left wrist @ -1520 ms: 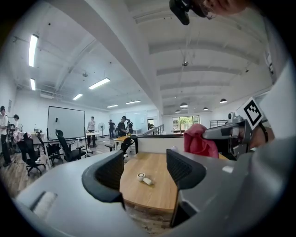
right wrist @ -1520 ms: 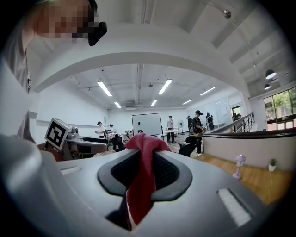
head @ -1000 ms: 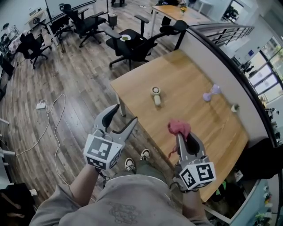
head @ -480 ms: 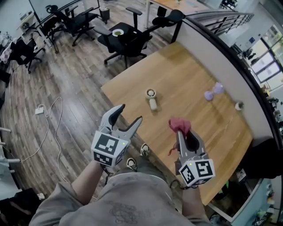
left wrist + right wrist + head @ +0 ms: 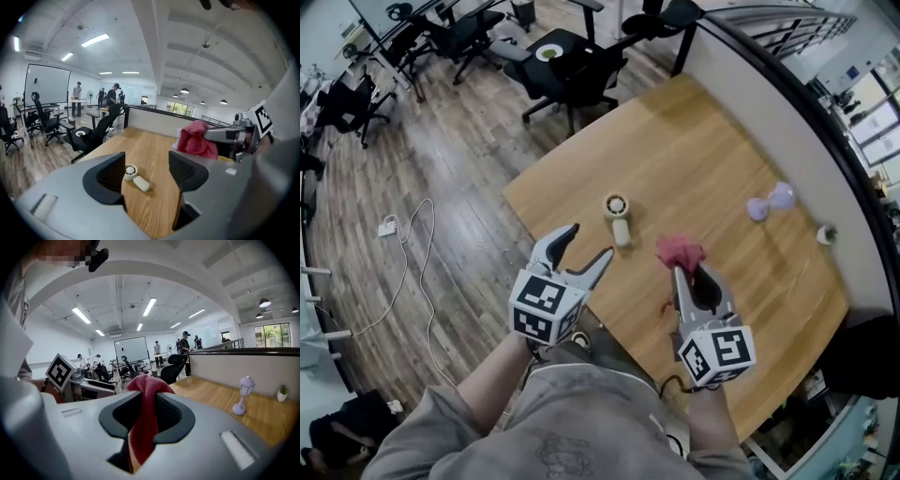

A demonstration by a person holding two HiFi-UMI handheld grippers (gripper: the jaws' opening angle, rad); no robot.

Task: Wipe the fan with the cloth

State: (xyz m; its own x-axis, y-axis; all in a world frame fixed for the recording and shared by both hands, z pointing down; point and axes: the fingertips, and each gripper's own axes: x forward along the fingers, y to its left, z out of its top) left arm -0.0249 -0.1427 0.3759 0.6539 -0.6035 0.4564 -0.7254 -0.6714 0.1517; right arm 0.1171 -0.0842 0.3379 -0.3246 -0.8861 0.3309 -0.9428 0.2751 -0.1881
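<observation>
Right gripper (image 5: 692,275) pinches the red cloth (image 5: 678,250) for wiping; left gripper's (image 5: 589,242) jaws gape empty toward the centre-frame fan (image 5: 618,216).

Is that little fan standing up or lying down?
Lying down: the handheld fan lies flat on the wooden table, its handle resting along the surface.

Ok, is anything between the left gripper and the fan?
Nothing visible: only bare table lies between the open left gripper and the fan. The cloth, held by the right gripper, hangs off to the side.
</observation>
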